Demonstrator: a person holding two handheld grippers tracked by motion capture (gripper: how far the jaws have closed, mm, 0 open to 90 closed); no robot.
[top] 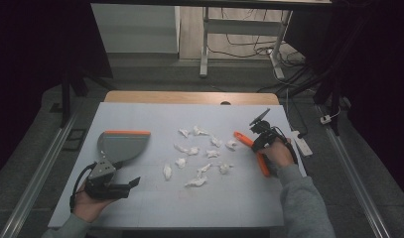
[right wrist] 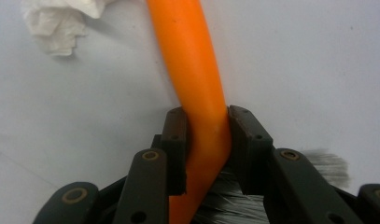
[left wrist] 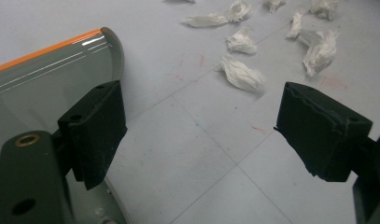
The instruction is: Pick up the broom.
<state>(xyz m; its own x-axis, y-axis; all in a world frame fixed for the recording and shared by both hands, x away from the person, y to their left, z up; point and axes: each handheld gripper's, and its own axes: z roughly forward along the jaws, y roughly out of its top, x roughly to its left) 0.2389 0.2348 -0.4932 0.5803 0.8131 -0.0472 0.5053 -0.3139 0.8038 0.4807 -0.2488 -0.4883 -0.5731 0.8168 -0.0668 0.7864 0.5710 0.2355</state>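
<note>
Orange plastic fills the middle of the right gripper view: it is the handle of a small brush (right wrist: 197, 70), and the right gripper (right wrist: 207, 140) has its two black jaws clamped on it from both sides, with pale grey bristles (right wrist: 318, 165) showing at the lower right of that frame. In the high view the same brush (top: 254, 151) lies slanted at the right of the white table (top: 140, 208), its handle held under the right gripper (top: 263, 136).

At the left of the high view sits a grey dustpan (top: 121, 145) with an orange strip along its front edge. It is the one container on the table, and no scrap can be seen lying in its tray. The left gripper (top: 125, 187) is at the lower left, just beside the dustpan, and its jaws stand wide apart with nothing between them; in the left gripper view the dustpan (left wrist: 47, 79) fills the left side behind one jaw.

Crumpled white paper scraps (top: 197, 156) are scattered across the middle of the table, between dustpan and brush. One scrap (right wrist: 61, 23) lies near the handle at the upper left of the right gripper view.

No readable writing or label shows.
</note>
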